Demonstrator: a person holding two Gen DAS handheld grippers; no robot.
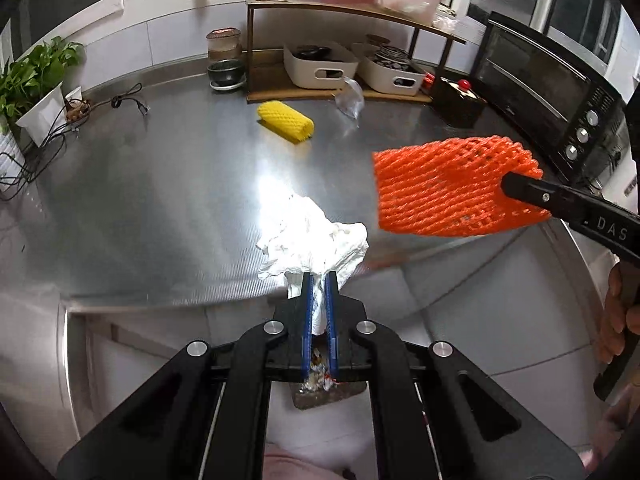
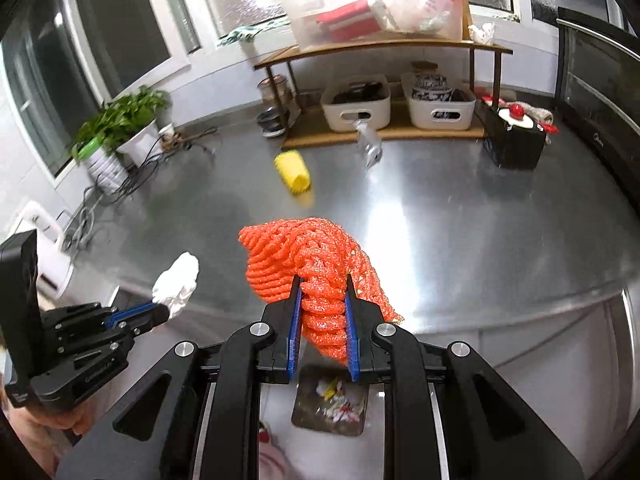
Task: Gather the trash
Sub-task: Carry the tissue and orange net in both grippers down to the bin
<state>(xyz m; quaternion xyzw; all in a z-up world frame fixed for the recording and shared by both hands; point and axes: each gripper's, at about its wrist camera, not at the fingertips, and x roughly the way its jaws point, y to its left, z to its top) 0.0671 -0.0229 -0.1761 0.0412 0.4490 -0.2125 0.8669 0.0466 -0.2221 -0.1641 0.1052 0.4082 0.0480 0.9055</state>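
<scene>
The crumpled white tissue (image 1: 314, 240) sits pinched in your left gripper (image 1: 319, 280) at six o'clock over the steel counter's (image 1: 160, 208) edge — your right gripper (image 2: 322, 284) is clamped on the orange foam net (image 2: 308, 256), with a yellow foam net (image 1: 285, 122) lying at twelve o'clock.

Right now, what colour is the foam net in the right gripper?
Orange. The foam net in the right gripper shows best in the left wrist view.
</scene>
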